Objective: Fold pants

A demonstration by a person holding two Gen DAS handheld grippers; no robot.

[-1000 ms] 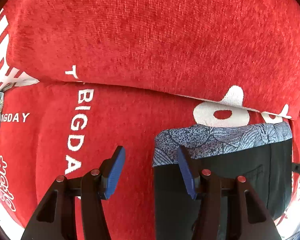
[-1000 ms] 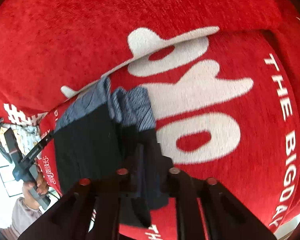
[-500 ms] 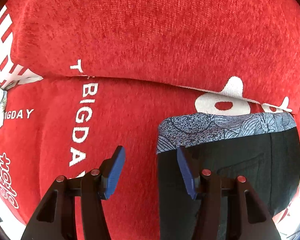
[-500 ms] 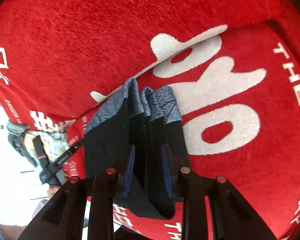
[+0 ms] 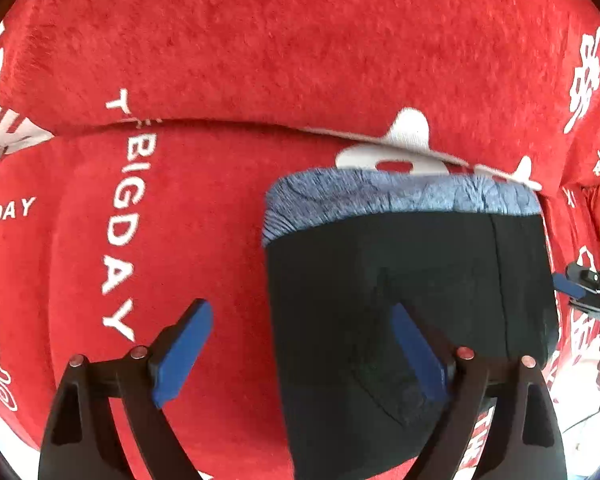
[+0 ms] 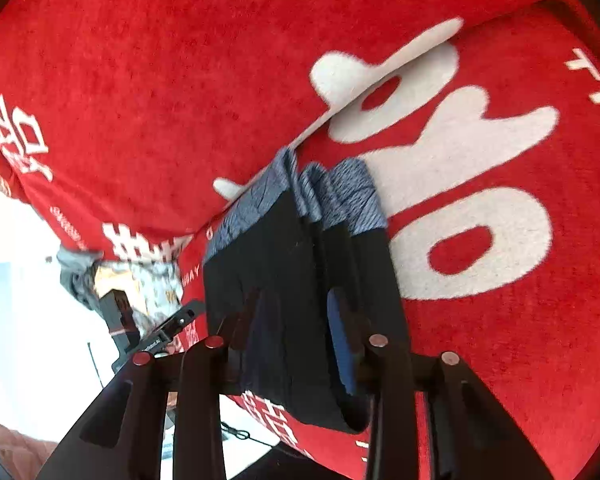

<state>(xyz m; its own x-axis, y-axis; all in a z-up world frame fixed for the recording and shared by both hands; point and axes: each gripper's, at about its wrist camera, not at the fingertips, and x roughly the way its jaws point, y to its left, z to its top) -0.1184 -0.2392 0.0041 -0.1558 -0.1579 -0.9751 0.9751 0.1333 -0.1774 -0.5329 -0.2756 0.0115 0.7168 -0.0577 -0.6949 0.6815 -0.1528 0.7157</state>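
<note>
Black pants (image 5: 400, 272) with a blue-grey patterned waistband lie folded on the red sofa cover (image 5: 260, 60). My left gripper (image 5: 300, 344) hovers over their left edge, pointing steeply down. Its jaws are opening and stand wide, touching no cloth. In the right wrist view the pants (image 6: 276, 264) show several stacked layers. My right gripper (image 6: 294, 332) straddles their near edge with its jaws opening. The folded cloth is still between the fingers, but the blue right pad (image 6: 342, 344) shows bare, off the fabric. From the left wrist view, the right gripper (image 5: 580, 292) is small at the right edge.
The red plush cover carries white lettering and runs over seat and backrest, with a crease (image 5: 220, 124) between them. A patterned grey and yellow cloth (image 6: 140, 280) lies at the cover's left end. Bright floor (image 6: 20, 320) lies beyond the seat's front edge.
The left jaws have sprung from half open to wide, and that gripper has shifted over the pants' left edge. The right gripper has tilted and its jaws have parted a little around the fold.
</note>
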